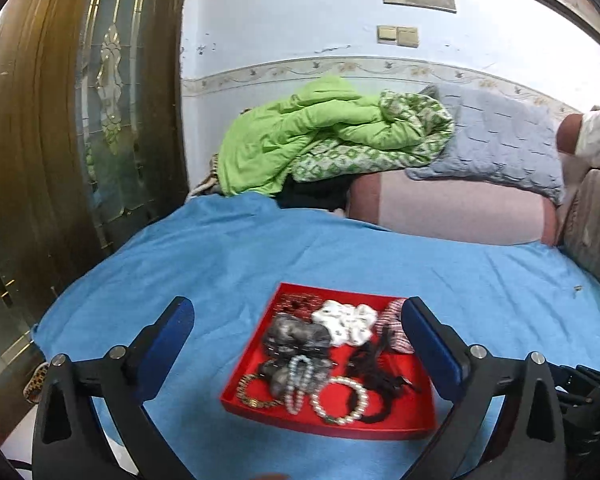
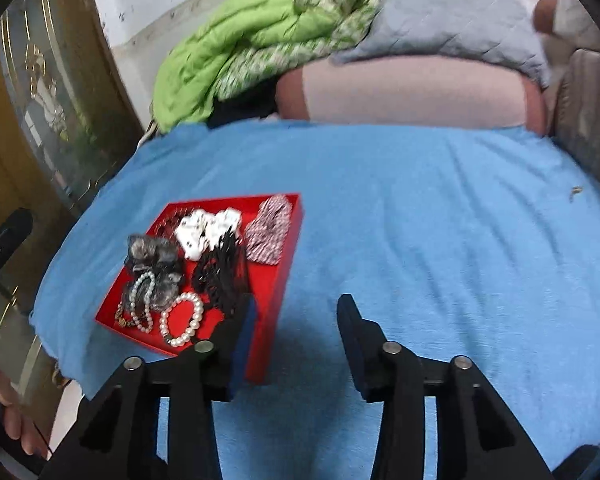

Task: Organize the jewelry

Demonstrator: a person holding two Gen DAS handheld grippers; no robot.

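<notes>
A red tray [image 1: 400, 412] sits on a blue cloth [image 1: 260, 248] and holds a white pearl bracelet [image 1: 340, 400], a pearl strand [image 1: 298, 384], a gold chain [image 1: 256, 400], black bead strands [image 1: 380, 380] and grey, white and striped scrunchies. My left gripper [image 1: 298, 312] is open and empty, raised above the tray's near side. In the right wrist view the tray [image 2: 272, 308] lies at left with the pearl bracelet [image 2: 182, 320]. My right gripper [image 2: 296, 312] is open and empty over the tray's right edge.
A green quilt [image 1: 320, 136], a grey pillow [image 1: 496, 140] and a pink bolster [image 1: 452, 208] lie at the back. A wooden glass door [image 1: 80, 120] stands at left. A small brown bit [image 2: 576, 191] lies on the cloth at right.
</notes>
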